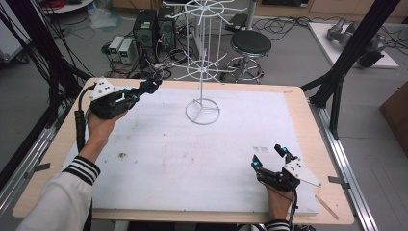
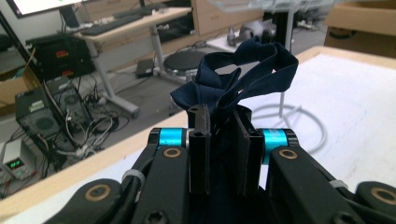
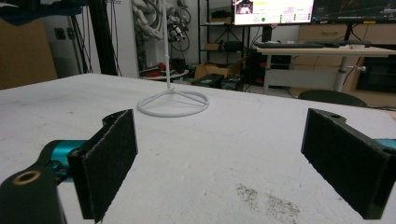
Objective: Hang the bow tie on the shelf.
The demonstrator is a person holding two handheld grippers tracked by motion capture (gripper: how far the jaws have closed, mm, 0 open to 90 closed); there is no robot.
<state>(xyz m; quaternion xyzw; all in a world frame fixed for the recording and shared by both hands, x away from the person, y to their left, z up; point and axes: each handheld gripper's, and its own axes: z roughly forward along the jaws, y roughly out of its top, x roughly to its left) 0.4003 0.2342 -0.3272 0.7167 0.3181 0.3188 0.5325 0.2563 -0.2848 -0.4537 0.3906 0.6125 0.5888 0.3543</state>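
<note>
While your left hand holds the left gripper (image 1: 142,90) raised over the table's far left corner, its jaws are clamped together on a bunched dark blue cloth (image 2: 238,74). Further right, a white wire rack (image 1: 203,67) stands upright on the white mat (image 1: 192,159), its ring base near the far edge, well apart from both grippers. At the near right, your right gripper (image 1: 270,156) rests low on the mat, jaws spread wide apart with nothing between them.

Stand (image 1: 203,111) sits on mat (image 1: 192,159), toward table's (image 1: 308,120) far edge. Left gripper (image 1: 146,87) at far left; right gripper (image 1: 269,156) near right.
</note>
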